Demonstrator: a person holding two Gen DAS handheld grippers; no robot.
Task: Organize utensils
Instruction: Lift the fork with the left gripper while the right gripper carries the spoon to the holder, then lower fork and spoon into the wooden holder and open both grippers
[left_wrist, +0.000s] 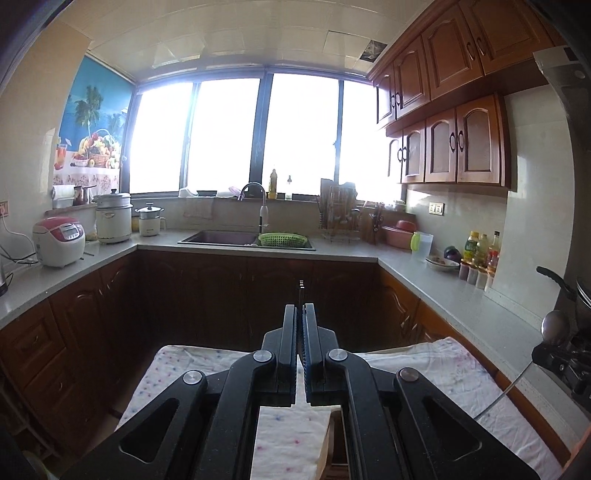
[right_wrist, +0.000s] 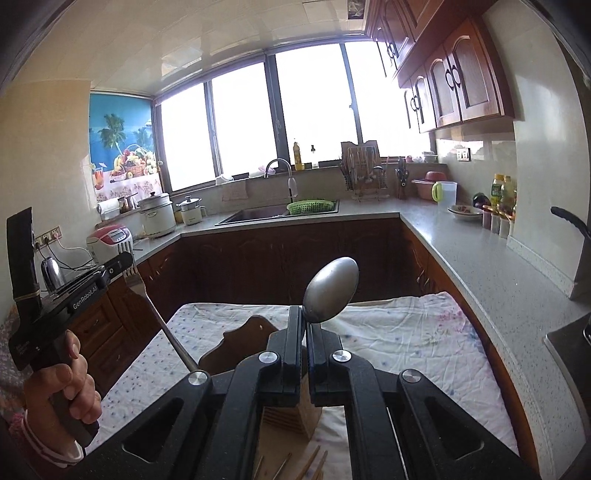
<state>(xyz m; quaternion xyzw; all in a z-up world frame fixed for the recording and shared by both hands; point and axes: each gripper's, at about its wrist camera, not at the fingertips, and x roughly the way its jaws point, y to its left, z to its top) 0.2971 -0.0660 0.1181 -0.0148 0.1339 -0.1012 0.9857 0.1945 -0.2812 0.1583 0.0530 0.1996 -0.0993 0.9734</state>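
Above the cloth-covered counter (right_wrist: 388, 332), the left gripper (right_wrist: 125, 264) clamps a fork (right_wrist: 147, 299) and the right gripper (right_wrist: 305, 317) a spoon (right_wrist: 330, 288), both utensils lifted but not yet put away, with chopsticks (right_wrist: 310, 465) left lying below.

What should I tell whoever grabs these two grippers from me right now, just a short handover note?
Left gripper: shut on a fork, tines at the jaws, handle hanging down.
Right gripper: shut on a spoon, bowl sticking up.
Both are held in the air above the cloth-covered table.
A wooden holder stands on the cloth under the right gripper; chopsticks lie beside it.
Done: fork and spoon picked up.
Left: place both, probably in the holder, then the chopsticks.
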